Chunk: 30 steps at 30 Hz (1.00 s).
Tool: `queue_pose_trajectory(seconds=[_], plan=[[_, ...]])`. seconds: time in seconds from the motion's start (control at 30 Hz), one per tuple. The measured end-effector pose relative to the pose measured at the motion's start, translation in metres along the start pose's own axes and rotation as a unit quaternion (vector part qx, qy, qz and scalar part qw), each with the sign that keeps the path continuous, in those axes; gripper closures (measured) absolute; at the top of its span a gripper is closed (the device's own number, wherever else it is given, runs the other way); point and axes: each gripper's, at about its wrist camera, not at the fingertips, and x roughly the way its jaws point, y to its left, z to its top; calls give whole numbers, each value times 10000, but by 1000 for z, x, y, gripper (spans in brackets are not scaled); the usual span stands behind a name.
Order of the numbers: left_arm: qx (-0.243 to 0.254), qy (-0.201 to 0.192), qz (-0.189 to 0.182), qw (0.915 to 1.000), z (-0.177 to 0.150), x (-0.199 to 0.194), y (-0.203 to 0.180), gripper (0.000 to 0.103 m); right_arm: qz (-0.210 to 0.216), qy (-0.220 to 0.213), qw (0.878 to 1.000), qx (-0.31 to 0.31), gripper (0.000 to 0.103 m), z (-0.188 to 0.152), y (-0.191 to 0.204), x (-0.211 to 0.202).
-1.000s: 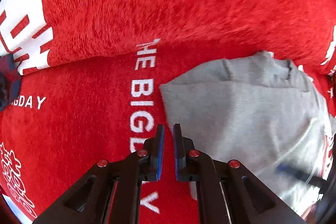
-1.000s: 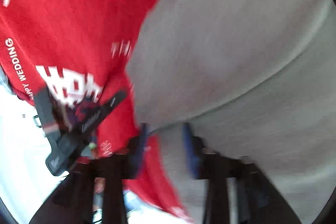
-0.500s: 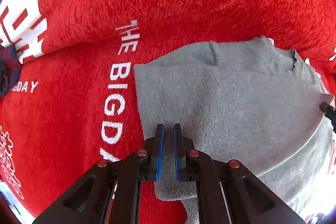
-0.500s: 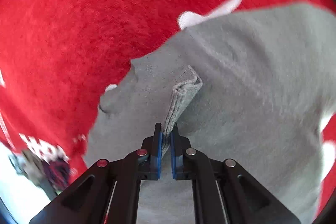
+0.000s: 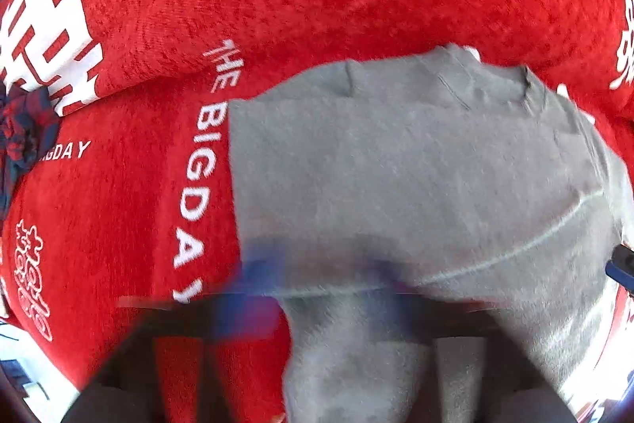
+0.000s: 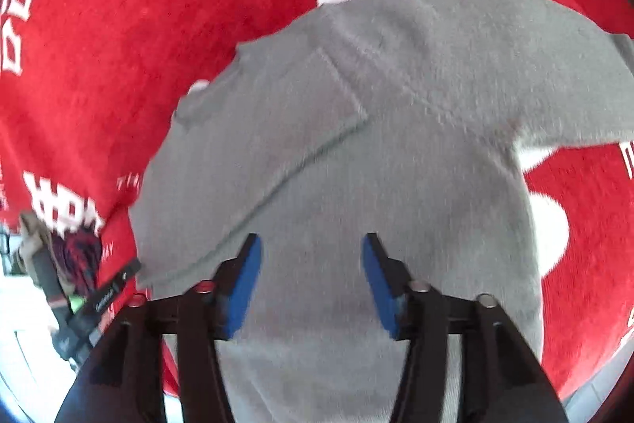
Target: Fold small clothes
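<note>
So the red plush blanket with white lettering (image 6: 119,26) is still spread underneath, and the small grey knit garment (image 6: 356,145) now lies flat on it, folded over. My right gripper (image 6: 311,280) has let go of the pinched fold and stands wide open above the cloth. My left gripper (image 5: 317,288) is pure motion blur, can't tell its state. Looks like this fold's done.
</note>
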Motion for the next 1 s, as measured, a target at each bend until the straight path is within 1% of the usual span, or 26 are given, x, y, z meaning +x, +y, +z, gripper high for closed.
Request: queue_pose_trajectory(seconds=[0.03,0.13,0.2,0.23,0.27,0.37,0.47,0.57,0.7,0.8,0.87,1.0], plan=[[38,-90,96,9999,-2,-1,-7,1,45,33,10000,-44,35,-4,-1,-2],[105,2,-95,9999,-1,3,-24,1,101,83,9999,-103,35,-12,-4,-8],[97,54,-137,9998,-2,3,-33,1,129,74,9998,-110,34,-14,-10,-11],[81,64,-118,9999,-4,0,-37,1,150,80,9998,-95,32,-15,-13,-13],[67,70,-88,9999,-5,-1,-41,1,157,82,9998,-78,27,-16,-17,-17],[145,150,-32,9998,-7,-3,-64,1,187,54,9998,13,26,-15,-32,-25],[255,258,-211,9991,-9,-3,-83,1,187,23,9997,136,25,-13,-54,-35],[415,147,-260,9987,-12,-10,-109,1,190,-27,9992,338,25,-10,-80,-47],[429,-82,-355,9984,-11,-21,-136,1,138,-268,9963,804,25,-1,-131,-66],[423,-189,-506,9976,-6,-27,-157,1,133,-633,9896,1287,25,8,-178,-85],[516,-230,-440,9974,-3,-28,-173,1,162,-893,9813,1697,25,14,-212,-96],[766,-313,-460,9955,-2,-29,-205,1,175,-1358,9560,2594,25,22,-276,-114]])
